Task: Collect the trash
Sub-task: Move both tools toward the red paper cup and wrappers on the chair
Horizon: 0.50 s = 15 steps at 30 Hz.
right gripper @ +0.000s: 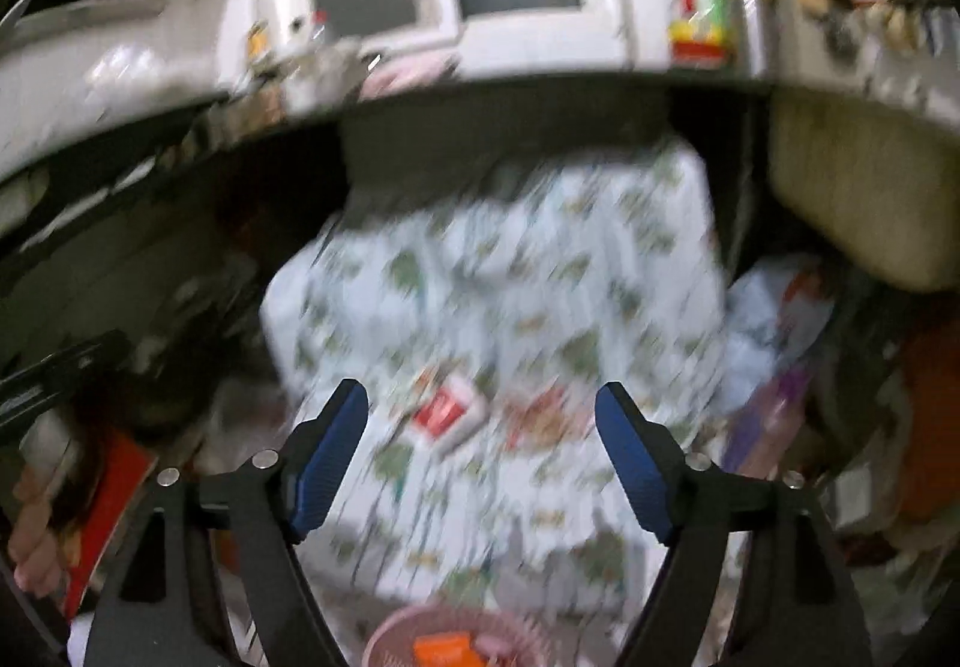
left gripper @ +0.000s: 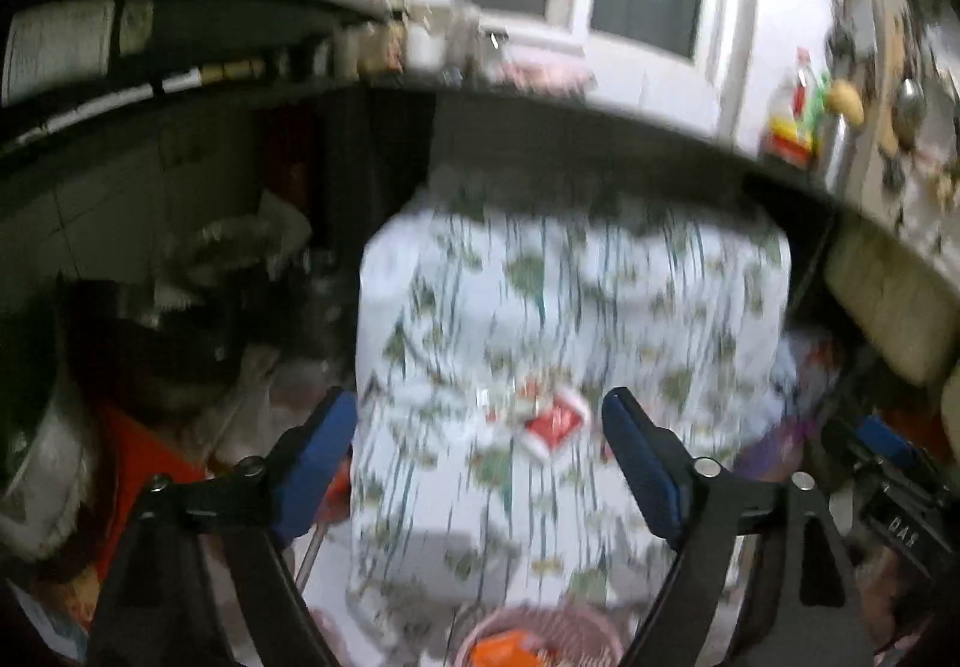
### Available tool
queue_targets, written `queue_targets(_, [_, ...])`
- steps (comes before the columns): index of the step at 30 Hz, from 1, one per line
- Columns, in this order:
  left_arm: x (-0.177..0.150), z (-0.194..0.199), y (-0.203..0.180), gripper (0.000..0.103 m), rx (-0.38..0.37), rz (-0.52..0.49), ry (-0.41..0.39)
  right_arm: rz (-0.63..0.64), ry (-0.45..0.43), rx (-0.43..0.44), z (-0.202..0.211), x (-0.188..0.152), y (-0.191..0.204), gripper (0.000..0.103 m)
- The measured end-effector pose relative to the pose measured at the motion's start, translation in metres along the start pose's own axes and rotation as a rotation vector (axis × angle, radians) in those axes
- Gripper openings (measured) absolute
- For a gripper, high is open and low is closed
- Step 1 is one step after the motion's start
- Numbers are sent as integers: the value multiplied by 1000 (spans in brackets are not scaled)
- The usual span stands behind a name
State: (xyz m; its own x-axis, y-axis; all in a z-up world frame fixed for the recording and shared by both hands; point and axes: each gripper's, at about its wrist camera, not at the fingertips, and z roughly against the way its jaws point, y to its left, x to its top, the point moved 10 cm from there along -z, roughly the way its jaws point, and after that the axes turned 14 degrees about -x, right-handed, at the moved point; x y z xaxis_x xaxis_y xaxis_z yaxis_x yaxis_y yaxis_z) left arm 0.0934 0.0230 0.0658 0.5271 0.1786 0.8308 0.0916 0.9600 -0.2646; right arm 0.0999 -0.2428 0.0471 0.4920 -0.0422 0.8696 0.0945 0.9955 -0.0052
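left claw [left gripper: 477, 418]: blue pads spread wide, nothing between them, nothing touched; points down and forward at the cloth.
right claw [right gripper: 482, 412]: blue pads spread wide too, empty; same downward tilt.
red-and-white wrapper [left gripper: 555, 422]: lies on the patterned cloth, beyond the left claw's tips, right of centre in the gap, apart from both pads. In the right wrist view [right gripper: 447, 413] it sits left of centre in the gap, beyond the tips, also clear of the pads.
second scrap [right gripper: 543, 415]: reddish crumpled piece just right of the wrapper on the cloth, nearer the right pad of the right claw; too blurred to tell what it is.
patterned cloth [left gripper: 570, 295]: white with green print, draped over a box-like shape under the counter edge; fills the middle of both views.
pink basket [right gripper: 390, 631]: near bottom edge, below the claws, with an orange piece [right gripper: 444, 649] inside; also seen in the left wrist view [left gripper: 480, 631].
counter [left gripper: 600, 120]: dark edge across the far side, bottles and jars on top, window behind.
oil bottle [left gripper: 792, 111]: yellow with red label, far right on the counter.
hand [right gripper: 36, 541]: person's fingers at the left edge of the right wrist view, on the other tool's grip.
blur: heavy in both views, fine detail unreadable.
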Motion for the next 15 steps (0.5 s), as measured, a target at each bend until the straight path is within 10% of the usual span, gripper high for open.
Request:
queue_targets(7, [42,-19,12,96,74,-75,-27,-46,-61,-39,-33,74,-20,102])
queue_targets(15, [27,-86,46,103,88,-39,-5,-11,-30,-70,-109,50,-15,103])
